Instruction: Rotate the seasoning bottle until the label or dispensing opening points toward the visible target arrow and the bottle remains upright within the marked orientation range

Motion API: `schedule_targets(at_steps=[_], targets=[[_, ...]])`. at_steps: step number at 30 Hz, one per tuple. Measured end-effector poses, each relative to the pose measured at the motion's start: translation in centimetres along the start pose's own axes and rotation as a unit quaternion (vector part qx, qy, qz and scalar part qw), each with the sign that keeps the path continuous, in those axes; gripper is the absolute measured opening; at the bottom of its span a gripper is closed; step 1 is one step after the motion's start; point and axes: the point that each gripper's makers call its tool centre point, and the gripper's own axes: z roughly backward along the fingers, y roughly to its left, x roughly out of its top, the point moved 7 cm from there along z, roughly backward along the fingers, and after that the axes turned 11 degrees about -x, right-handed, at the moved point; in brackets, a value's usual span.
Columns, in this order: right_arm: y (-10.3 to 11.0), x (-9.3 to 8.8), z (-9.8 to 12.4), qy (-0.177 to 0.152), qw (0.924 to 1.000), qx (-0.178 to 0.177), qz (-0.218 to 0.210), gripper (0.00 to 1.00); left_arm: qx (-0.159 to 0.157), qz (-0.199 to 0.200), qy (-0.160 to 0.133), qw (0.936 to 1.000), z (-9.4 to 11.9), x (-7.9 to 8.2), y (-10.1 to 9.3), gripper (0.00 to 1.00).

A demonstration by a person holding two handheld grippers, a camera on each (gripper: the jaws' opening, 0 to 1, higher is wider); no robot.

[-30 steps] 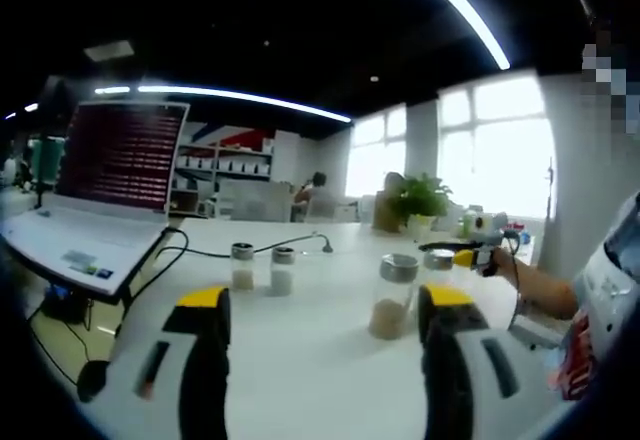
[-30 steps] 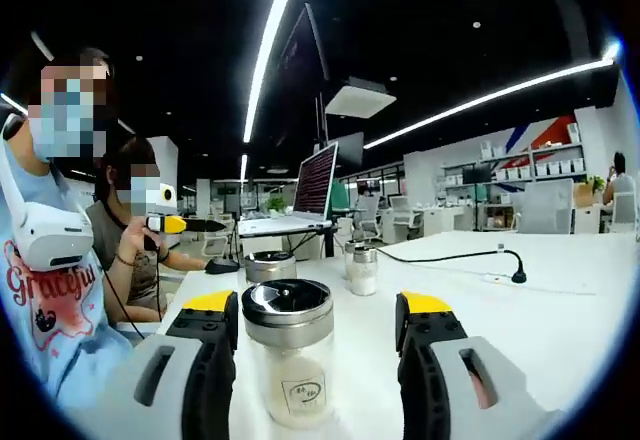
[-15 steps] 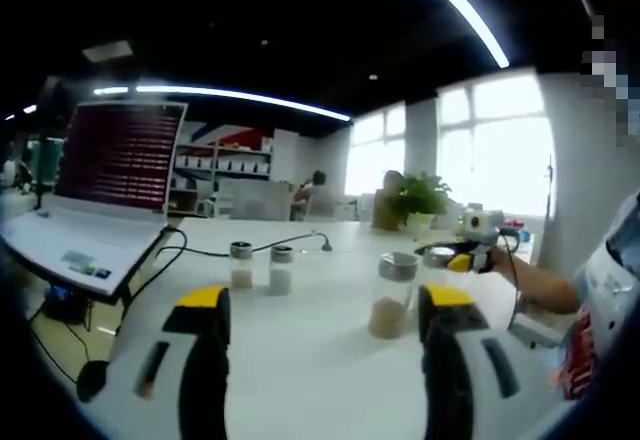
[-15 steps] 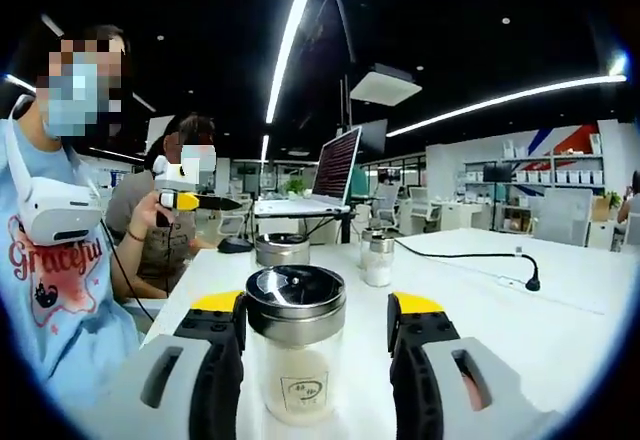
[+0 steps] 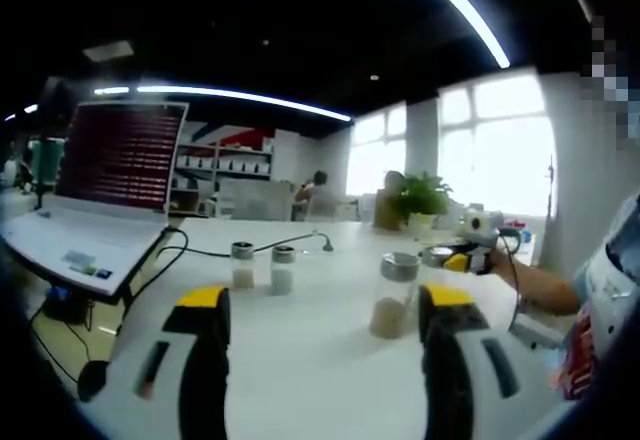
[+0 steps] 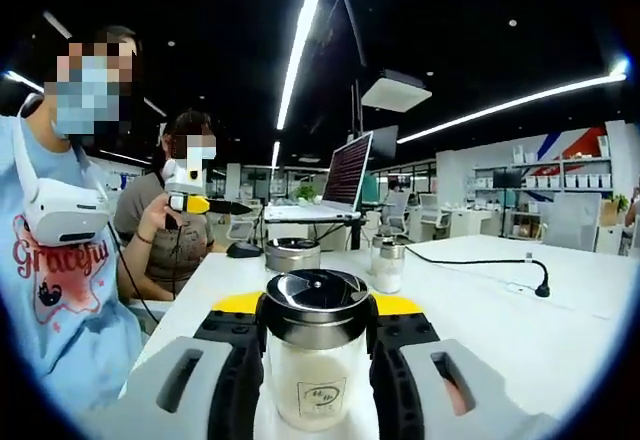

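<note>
The seasoning bottle (image 6: 317, 360), a clear jar with a steel lid, a small label and pale powder inside, stands upright on the white table (image 6: 520, 330). The right gripper (image 6: 318, 360) has its 2 jaws pressed against the jar's sides; 0.5 s ago they stood apart from it. Behind it sit 2 more jars (image 6: 388, 263). The left gripper (image 5: 325, 350) hangs wide open, holding nothing, with 2 small shakers (image 5: 261, 267) and the seasoning bottle (image 5: 394, 295) ahead.
</note>
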Motion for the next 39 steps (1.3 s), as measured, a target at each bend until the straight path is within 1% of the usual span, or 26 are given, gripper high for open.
schedule_targets(at_steps=[5,15,17,19,23,25,28,34,36,39], targets=[[-0.2,-0.2,0.2,-0.003,1.0000,-0.001,-0.004,0.39,-0.001,-0.001,0.000,1.0000,0.0,0.0,-0.1,0.82],[0.1,-0.1,0.1,0.003,0.9999,-0.015,-0.005,0.39,-0.003,0.000,0.002,1.0000,-0.2,0.0,0.0,0.82],[0.3,-0.1,0.1,0.001,0.9998,-0.020,0.005,0.39,-0.002,-0.001,0.002,1.0000,-0.2,0.0,0.0,0.82],[0.6,-0.1,0.2,-0.005,0.9997,-0.019,0.014,0.39,-0.001,0.000,0.001,1.0000,-0.2,0.1,0.1,0.82],[0.4,0.0,0.2,0.003,0.9993,-0.037,0.006,0.39,0.005,-0.003,-0.005,1.0000,0.1,0.4,0.0,0.82],[0.5,-0.1,0.2,-0.003,0.9993,-0.037,0.005,0.39,0.007,-0.004,-0.004,1.0000,0.1,0.4,0.0,0.82],[0.7,0.0,0.1,-0.004,0.9990,-0.044,0.002,0.39,0.005,-0.004,-0.001,1.0000,-0.2,0.2,-0.2,0.82],[1.0,0.1,0.1,0.000,0.9977,-0.068,0.003,0.39,-0.004,-0.003,0.001,1.0000,-0.5,0.2,-0.4,0.81],[1.1,0.0,0.2,-0.001,0.9971,-0.075,0.004,0.39,-0.005,-0.003,-0.002,1.0000,-0.4,0.3,-0.4,0.82],[1.4,0.0,0.1,-0.011,0.9963,-0.084,0.016,0.39,0.000,-0.014,0.004,0.9999,-0.4,0.3,-0.4,0.82]])
